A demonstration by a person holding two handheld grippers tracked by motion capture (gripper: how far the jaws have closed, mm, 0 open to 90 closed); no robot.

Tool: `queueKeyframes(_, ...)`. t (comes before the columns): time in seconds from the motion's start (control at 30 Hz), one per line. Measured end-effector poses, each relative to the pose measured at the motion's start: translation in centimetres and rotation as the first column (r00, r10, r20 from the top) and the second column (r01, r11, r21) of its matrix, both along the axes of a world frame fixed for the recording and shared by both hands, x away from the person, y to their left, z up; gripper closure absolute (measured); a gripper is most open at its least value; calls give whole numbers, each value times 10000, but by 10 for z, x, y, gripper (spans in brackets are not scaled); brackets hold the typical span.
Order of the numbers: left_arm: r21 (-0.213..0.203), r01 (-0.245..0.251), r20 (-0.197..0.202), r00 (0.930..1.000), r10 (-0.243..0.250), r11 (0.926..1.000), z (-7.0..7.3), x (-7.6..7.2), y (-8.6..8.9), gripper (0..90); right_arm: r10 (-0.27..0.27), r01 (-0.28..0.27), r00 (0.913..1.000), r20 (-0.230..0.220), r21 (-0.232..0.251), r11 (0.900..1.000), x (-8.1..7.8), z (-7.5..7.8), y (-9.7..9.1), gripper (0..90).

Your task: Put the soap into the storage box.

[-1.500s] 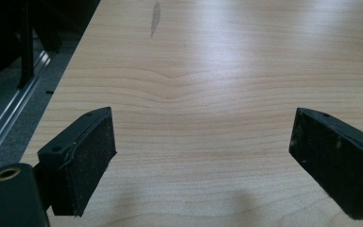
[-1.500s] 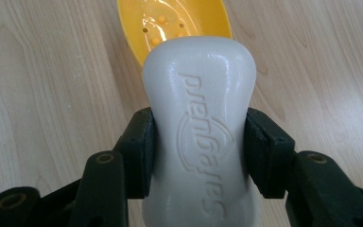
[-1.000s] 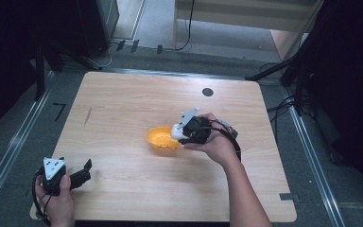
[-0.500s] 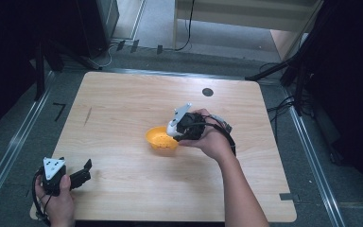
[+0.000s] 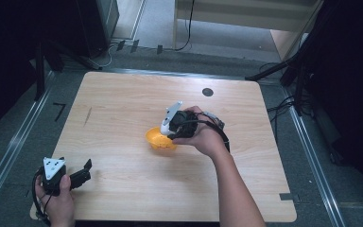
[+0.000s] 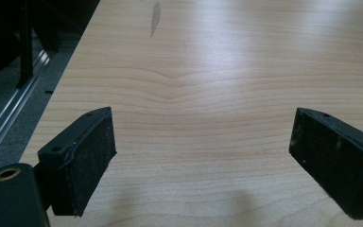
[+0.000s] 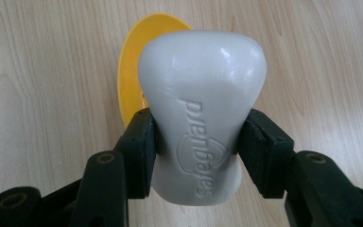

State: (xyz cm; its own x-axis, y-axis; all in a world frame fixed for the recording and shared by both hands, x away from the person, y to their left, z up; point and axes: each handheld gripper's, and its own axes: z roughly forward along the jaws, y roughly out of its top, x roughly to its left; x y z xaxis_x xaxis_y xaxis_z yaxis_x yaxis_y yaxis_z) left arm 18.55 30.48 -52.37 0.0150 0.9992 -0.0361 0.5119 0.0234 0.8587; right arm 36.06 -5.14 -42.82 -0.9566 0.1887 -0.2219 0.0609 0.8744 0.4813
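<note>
the right gripper (image 7: 196, 142), fingers clamped on a white soap bar (image 7: 203, 118), has lifted it above the yellow dish (image 5: 159, 139) mid-bench; the left gripper (image 6: 203, 156) rests near-left, fingers wide and empty.

I'm in a lab or test setup, not a home. My light wood counter (image 5: 123, 118) sits w/ metal rails (image 5: 9, 156) along both sides on grey floor. Black stands & dark curtains close it in left & right. Cables (image 5: 186, 28) trail on the floor at the back, tape marks (image 5: 59, 109) near the counter, a wooden bench (image 5: 246, 21) beyond.
</note>
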Motion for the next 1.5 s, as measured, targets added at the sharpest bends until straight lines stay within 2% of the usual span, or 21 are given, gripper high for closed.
queueKeyframes(0.27,-17,-1,7,10000,1,10000,0,0,0,82,232,-233,9997,-19,-159,9996,3,-5,8,507)
queueKeyframes(0.77,2,2,2,10000,-2,10000,0,0,0,82,451,-465,9982,-387,-374,9982,11,-25,21,507)
queueKeyframes(1.07,-25,-7,6,10000,7,10000,0,0,0,81,242,-259,9986,-475,-348,9991,15,-33,24,506)
queueKeyframes(1.17,-21,-8,4,10000,8,10000,0,0,0,82,283,-297,9976,-636,-216,9993,17,-34,23,503)
queueKeyframes(1.3,-21,-14,-4,10000,14,10000,0,0,0,82,385,-421,9951,-906,-389,9984,16,-37,24,469)
queueKeyframes(1.37,-24,-21,16,10000,21,10000,0,0,0,82,268,-282,9960,-856,-149,9995,16,-35,23,425)
queueKeyframes(1.5,-24,-23,14,10000,23,10000,0,0,0,81,137,-132,9962,-863,62,9999,17,-32,20,433)
